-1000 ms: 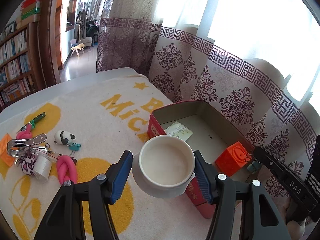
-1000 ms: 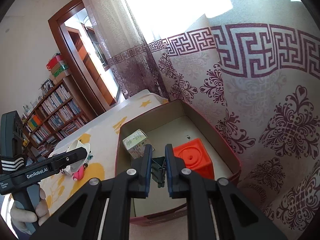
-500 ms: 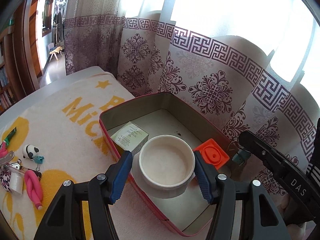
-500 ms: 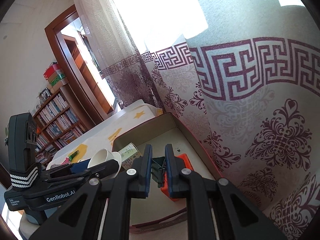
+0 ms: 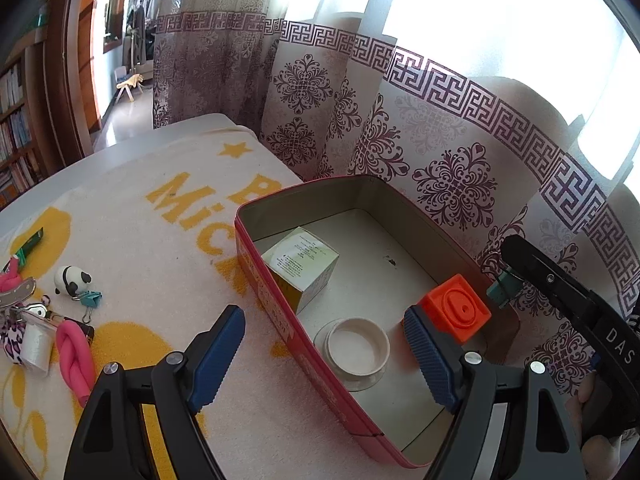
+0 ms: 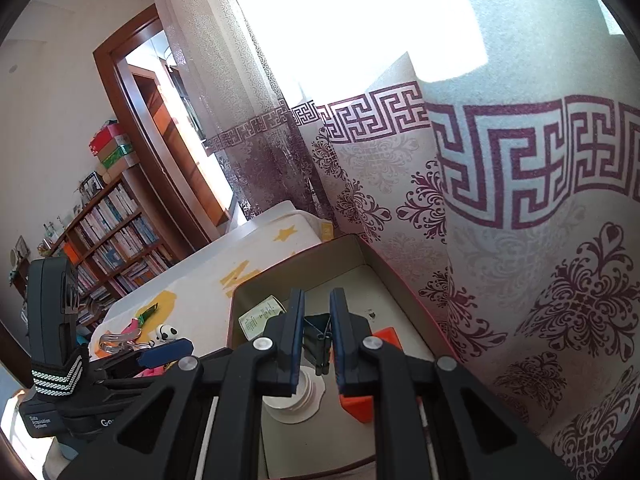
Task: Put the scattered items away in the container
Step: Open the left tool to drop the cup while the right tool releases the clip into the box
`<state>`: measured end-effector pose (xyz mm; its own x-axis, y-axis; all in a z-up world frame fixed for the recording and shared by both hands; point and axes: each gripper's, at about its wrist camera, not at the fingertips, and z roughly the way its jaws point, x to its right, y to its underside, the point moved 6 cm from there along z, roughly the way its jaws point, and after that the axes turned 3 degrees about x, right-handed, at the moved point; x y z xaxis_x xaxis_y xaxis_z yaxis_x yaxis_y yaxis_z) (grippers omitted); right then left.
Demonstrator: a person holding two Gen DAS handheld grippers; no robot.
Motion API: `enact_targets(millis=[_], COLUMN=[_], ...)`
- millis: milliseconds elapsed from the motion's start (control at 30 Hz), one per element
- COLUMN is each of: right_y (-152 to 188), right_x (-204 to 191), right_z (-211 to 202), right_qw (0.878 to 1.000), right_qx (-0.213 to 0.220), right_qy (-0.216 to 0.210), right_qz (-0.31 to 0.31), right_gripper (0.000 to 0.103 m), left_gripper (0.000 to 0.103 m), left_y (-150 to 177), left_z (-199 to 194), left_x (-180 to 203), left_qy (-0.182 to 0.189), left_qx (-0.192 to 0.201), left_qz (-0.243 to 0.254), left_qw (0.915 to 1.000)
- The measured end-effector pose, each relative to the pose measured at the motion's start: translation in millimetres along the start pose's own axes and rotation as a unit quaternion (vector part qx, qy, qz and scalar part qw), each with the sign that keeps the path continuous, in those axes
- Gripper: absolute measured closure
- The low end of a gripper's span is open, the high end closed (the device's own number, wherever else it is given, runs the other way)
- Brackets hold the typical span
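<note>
A red tin box (image 5: 280, 304) stands on the blanket by the curtain. Inside lie a white cup (image 5: 358, 350), a pale green carton (image 5: 302, 266) and an orange cube (image 5: 456, 312). My left gripper (image 5: 324, 356) is open and empty above the box's near wall, the cup below it. My right gripper (image 6: 317, 334) is shut on a teal binder clip (image 6: 318, 330) and hangs over the box; the clip also shows in the left wrist view (image 5: 500, 290). Loose items lie left on the blanket: a panda figure (image 5: 72, 278), a pink hair tie (image 5: 76, 356), a white roll (image 5: 36, 350).
A patterned curtain (image 5: 440, 152) hangs right behind the box. A yellow-and-cream blanket (image 5: 132, 216) covers the table. A metal clip (image 5: 16, 294), a small binder clip (image 5: 90, 300) and a green stick (image 5: 30, 242) lie at the left. Bookshelves (image 6: 112, 228) stand beyond.
My left gripper carried the white cup over the box, opened and let it go; the cup now sits on the box floor. My right gripper stays shut on the clip.
</note>
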<state>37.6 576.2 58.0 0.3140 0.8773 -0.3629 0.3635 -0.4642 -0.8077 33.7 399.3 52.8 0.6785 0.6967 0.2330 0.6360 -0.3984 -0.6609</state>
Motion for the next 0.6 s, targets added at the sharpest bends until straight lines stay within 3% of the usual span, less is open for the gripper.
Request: enact_targets(millis=[600], right_y=[-18.9], right_x=[-20.2], right_z=[45.9], right_qw=[0.999], right_qx=[-0.017], right_qy=[0.019], right_qz=[-0.046], right_gripper=[0.088], left_gripper=[0.019], left_y=[10.8], left_z=[-10.3], left_x=[-36.6], left_qy=[-0.023], left_qx=[0.001], left_qz=[-0.027], left_qw=[0.9994])
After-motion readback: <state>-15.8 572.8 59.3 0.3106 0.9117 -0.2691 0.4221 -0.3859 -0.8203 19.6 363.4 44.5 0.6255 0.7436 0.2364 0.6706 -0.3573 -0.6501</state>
